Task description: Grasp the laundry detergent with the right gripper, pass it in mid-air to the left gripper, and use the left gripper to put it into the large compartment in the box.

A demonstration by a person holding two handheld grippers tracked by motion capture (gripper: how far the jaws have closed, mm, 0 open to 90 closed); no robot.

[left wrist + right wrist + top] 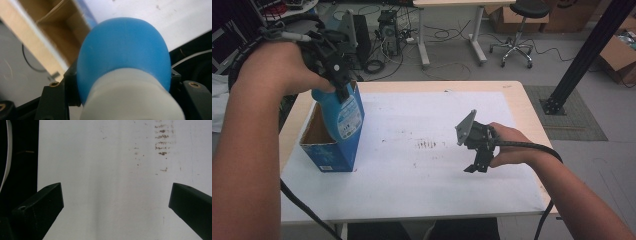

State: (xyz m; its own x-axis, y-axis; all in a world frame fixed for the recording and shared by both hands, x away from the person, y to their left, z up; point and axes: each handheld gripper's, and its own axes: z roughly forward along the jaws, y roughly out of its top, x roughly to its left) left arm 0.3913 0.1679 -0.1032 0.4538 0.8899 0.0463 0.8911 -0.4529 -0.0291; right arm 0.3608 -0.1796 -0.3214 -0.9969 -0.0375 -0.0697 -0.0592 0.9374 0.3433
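A blue plastic bottle point(341, 113) with a white label hangs partly inside an open blue cardboard box point(328, 150) at the table's left. My left gripper point(343, 89) is shut on the bottle's upper part, well above the table. In the left gripper view the bottle point(125, 52) bulges blue above its white cap end, and the box's brown inside point(60, 30) lies behind it. My right gripper point(476, 167) hovers low over the white sheet at the right of centre, open with nothing in it. Its two black jaws stand wide apart over the bare sheet point(110, 182).
A white sheet point(422, 165) covers the wooden table point(524, 107), with brown smudges point(428, 144) near its middle. On the floor behind are computer towers, cables, a desk and a stool point(519, 30). A black post point(582, 55) stands at the right.
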